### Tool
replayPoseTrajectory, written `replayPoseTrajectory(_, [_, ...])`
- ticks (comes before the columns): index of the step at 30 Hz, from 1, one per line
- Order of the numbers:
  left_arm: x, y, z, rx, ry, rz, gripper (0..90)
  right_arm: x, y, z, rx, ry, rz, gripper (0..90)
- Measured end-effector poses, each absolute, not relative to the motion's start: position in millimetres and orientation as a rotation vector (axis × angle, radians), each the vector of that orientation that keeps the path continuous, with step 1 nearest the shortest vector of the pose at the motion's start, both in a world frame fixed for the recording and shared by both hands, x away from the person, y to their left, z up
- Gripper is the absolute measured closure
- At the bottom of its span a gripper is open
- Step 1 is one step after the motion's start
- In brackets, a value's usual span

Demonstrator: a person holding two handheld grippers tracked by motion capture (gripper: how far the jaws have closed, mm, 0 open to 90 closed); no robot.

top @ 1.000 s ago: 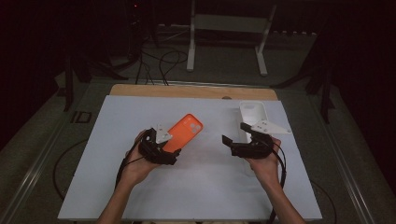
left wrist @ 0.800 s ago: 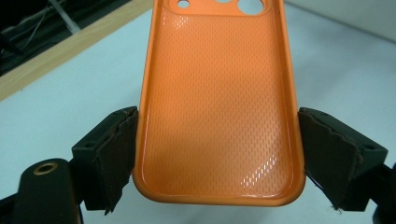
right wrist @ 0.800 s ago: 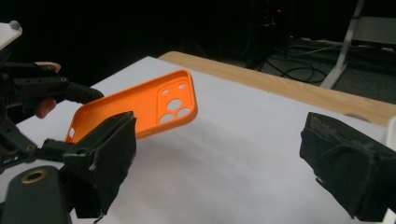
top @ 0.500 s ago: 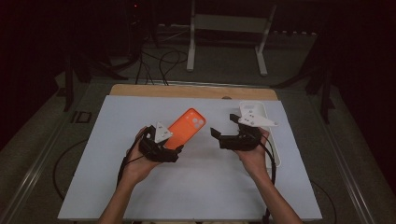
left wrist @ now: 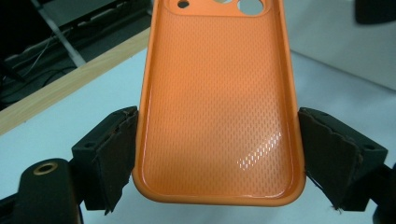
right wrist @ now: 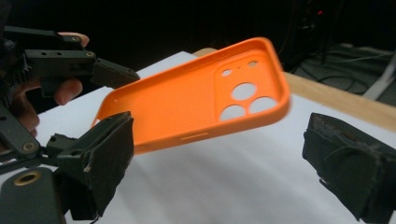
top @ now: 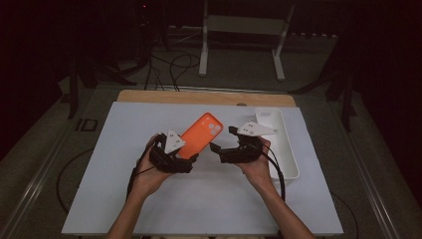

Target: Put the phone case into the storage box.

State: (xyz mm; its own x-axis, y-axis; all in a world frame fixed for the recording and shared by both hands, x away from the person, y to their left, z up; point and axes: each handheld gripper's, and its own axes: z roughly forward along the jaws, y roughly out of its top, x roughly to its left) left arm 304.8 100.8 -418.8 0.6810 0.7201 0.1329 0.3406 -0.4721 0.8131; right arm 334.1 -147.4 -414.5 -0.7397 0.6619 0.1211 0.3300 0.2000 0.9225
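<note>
While the orange phone case point(top: 199, 134) is clamped by its long sides at the bottom end in the left gripper point(top: 186, 160) and held tilted above the white table point(top: 209, 209), the right gripper point(top: 215, 148) is kept unclenched just beside it, jaws spread. A white tray point(top: 283, 144) is seen behind the right hand point(top: 256, 167).

Readable text: none in any view.
Orange phone case point(left wrist: 217, 107): no brand or lettering.
White tray point(top: 279, 144), right of the case: no markings.
</note>
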Motion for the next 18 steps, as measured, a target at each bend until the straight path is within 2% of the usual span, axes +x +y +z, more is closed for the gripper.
replayPoseTrajectory(11, [301,94,-415,2.054,0.777,0.6,16.3,339,-137,-421,0.993,2.241,1.618,9.9])
replayPoseTrajectory(14, [301,93,-415,2.055,0.771,0.599,16.3,340,-134,-421,1.008,2.251,1.625,15.3])
replayPoseTrajectory(15, [301,92,-415,2.054,0.77,0.597,16.3,340,-133,-420,1.04,2.253,1.627,20.3])
replayPoseTrajectory(18, [301,91,-416,2.049,0.769,0.592,16.3,341,-133,-421,1.067,2.249,1.626,24.2])
